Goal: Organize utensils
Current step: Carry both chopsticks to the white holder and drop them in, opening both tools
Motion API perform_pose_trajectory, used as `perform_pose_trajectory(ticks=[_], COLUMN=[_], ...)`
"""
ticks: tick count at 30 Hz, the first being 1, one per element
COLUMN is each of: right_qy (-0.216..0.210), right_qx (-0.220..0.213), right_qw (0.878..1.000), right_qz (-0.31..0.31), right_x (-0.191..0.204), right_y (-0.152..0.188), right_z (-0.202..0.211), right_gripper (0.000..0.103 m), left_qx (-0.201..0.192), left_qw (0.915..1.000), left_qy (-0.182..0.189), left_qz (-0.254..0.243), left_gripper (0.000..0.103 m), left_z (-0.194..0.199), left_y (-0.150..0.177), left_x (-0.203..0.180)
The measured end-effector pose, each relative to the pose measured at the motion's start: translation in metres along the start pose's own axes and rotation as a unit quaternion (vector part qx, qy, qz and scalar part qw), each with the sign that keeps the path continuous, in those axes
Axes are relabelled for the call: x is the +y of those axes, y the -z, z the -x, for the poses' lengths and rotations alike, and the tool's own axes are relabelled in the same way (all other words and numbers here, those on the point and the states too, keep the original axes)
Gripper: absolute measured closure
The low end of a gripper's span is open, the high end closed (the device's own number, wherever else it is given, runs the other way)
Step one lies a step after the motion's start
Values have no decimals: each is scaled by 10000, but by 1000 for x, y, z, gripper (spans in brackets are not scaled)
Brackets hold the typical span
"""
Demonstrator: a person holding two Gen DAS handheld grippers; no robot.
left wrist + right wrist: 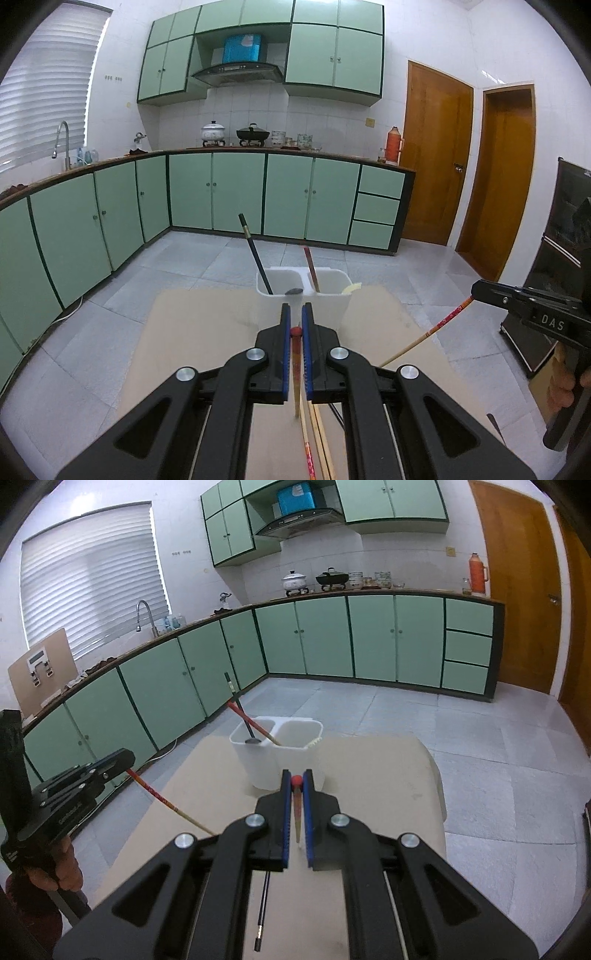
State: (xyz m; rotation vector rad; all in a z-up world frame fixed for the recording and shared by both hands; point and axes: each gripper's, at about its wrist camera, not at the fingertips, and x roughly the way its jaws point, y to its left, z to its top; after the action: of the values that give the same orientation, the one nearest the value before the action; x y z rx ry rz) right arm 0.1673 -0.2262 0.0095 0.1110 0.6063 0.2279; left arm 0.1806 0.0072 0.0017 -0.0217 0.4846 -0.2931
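The task is partly done. The white holder [314, 295] stands at the far edge of the table [192, 332] and has two compartments side by side. Seen from the left wrist, a black chopstick [255, 254] leans in the left compartment, with what looks like a dark spoon [294, 291] at its rim, and a red chopstick [311, 269] leans in the right one. Something pale [352, 287] sticks out at the right rim; what it is cannot be told.

Both tools are busy. The left gripper [296, 321] is closed on a red-tipped chopstick [296, 369], which hangs down between the blue pads [283, 354]. The right gripper [296, 786] is closed on a similar chopstick [297, 812], also with the red end up. Each is held above the table on the near side of the holder, so both pieces are not yet put in.

More is left on the table: a few pale chopsticks [319, 443] lie near the near edge under the left gripper, and a black chopstick [263, 912] lies under the right one.

In the way, probably, are the chopsticks already leaning in the holder, and the two grippers are near each other at one small holder. The kitchen cabinets [236, 192] are well apart.
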Motion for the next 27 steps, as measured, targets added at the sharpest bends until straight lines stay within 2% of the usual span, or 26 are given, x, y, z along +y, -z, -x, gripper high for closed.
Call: perform_pose_trajectory(ticks=[10,14,20,27], right_qy=[-167,-335,-390,-222], right_qx=[-91,-269,-617,-809], right_qw=[9997,9989,9970,9958], right_qz=[140,175,268,373], right_x=[2,1,-3,-7], right_y=[-27,-47,-82,-126], right_z=[7,21,39,23], right_gripper=[98,98,98,98], left_qx=[-199,-446,-1013,-1488], left_qw=[9998,9989,9947,9886], left_qy=[72,130,137,33], left_qz=[-1,-2,-47,-243], left_gripper=[97,97,97,97], left_z=[6,19,38,26], left_y=[-28,-47,-94,-145], left_x=[5,5,7,0])
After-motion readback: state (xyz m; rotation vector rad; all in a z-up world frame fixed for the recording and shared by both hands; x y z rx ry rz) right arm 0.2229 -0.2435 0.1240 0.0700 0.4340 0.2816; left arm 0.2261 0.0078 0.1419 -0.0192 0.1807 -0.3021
